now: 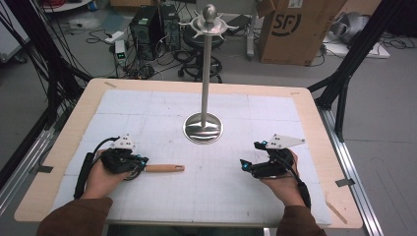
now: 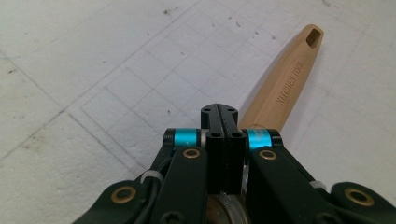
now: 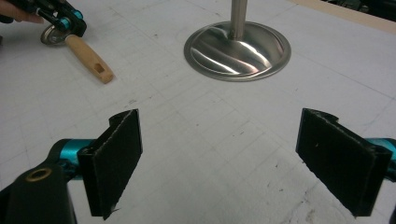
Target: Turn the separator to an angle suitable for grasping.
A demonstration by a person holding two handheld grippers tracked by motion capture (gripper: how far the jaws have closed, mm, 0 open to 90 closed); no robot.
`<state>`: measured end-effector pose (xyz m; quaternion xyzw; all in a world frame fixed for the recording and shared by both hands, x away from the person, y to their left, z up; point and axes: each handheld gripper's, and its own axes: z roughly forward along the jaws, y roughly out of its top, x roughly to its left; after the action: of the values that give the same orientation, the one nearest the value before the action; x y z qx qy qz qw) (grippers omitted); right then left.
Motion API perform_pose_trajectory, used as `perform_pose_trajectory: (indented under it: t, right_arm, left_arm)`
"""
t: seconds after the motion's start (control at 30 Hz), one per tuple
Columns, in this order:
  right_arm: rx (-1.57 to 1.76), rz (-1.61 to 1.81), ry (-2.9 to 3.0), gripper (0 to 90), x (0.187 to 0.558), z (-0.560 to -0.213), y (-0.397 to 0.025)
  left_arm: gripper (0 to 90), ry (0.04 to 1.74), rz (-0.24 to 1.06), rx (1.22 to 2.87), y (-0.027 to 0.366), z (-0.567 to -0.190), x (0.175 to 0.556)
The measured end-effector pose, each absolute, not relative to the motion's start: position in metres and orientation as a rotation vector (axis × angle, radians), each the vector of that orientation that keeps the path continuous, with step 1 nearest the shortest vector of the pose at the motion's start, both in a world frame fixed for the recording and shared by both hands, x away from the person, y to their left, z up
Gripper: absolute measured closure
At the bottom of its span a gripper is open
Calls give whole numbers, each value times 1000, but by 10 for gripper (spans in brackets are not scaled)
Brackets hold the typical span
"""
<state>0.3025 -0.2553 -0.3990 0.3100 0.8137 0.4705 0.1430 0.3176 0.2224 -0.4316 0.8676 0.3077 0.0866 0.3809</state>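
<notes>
Left hand-held gripper (image 2: 219,116) sits pressed together over a wooden-handled tool (image 2: 285,84); right hand-held gripper (image 3: 219,163) gapes apart above the counter (image 1: 64,147).

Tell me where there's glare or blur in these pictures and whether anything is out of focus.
High view: soft even light, faint shadows, a bright highlight on the round polished steel stand base. Right gripper view: streaky glare across that base; the open right gripper has slightly soft pads. Left gripper view: the shut left gripper is sharp, and the print on the tan wooden handle is readable.
</notes>
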Motion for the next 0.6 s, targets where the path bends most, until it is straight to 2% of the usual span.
perform_pose_trajectory:
  t: [0.23,0.6]
  right_arm:
    - [896,1353,2348,132,302,-399,-255]
    - [896,1363,2343,132,301,-398,-257]
  left_arm:
    - [897,741,213,2180,218,-424,316]
    - [811,593,226,2091,220,-401,308]
